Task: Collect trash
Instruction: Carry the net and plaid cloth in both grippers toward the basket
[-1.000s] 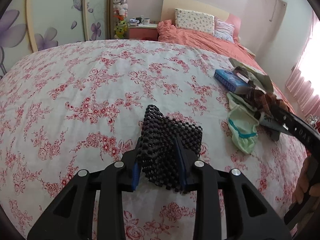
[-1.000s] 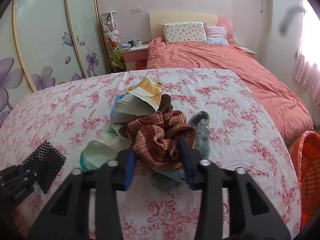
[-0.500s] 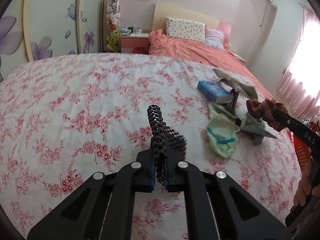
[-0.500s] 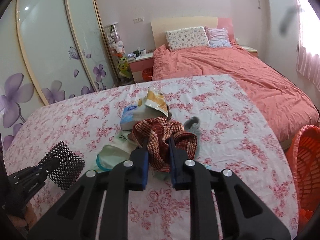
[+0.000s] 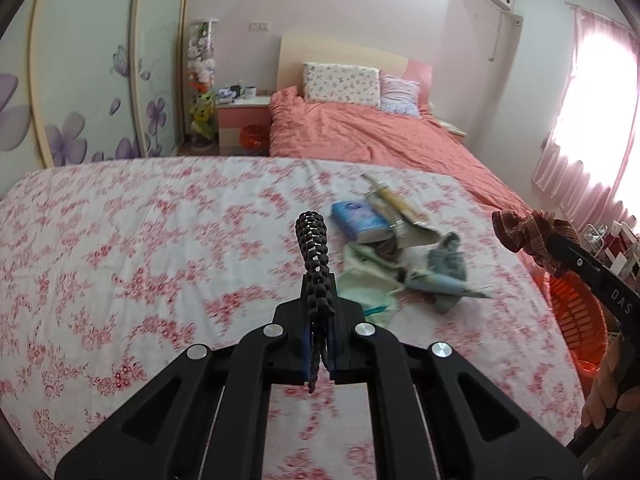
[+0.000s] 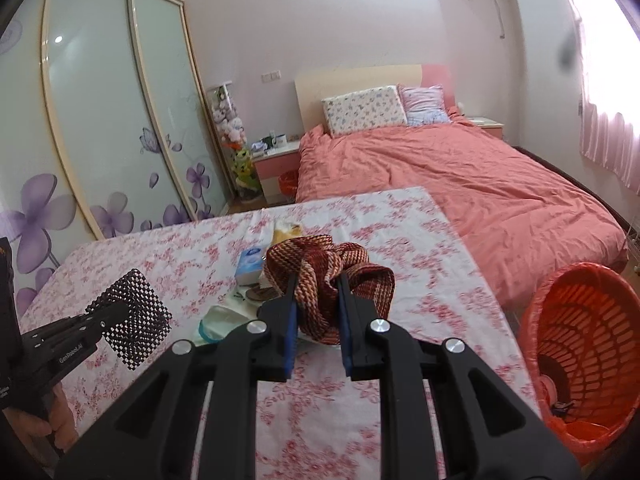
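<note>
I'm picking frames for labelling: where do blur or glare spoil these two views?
Left wrist view: the floral sheet and trash pile are motion-smeared, the window blows out white, and the black mesh stays sharp. Right wrist view: mostly crisp, with window glare top right and a dark lens smudge.

The surface (image 5: 120, 240) wears a white cloth printed with small red flowers, which runs to its far edge near the pink-covered bed (image 6: 480, 184). A small heap of litter lies on it toward the right side: a blue tissue pack (image 5: 360, 222), a torn foil wrapper (image 5: 396, 204) leaning across the pack's far end, a pale green pouch with a teal rim (image 5: 368, 288), and a grey-blue crumpled cloth (image 5: 448, 260) touching a long pale blue wrapper (image 5: 444, 286) (blurred, so what it is stays uncertain). Beside the surface's right edge, an orange lattice basket (image 6: 584, 344) stands on the floor
</note>
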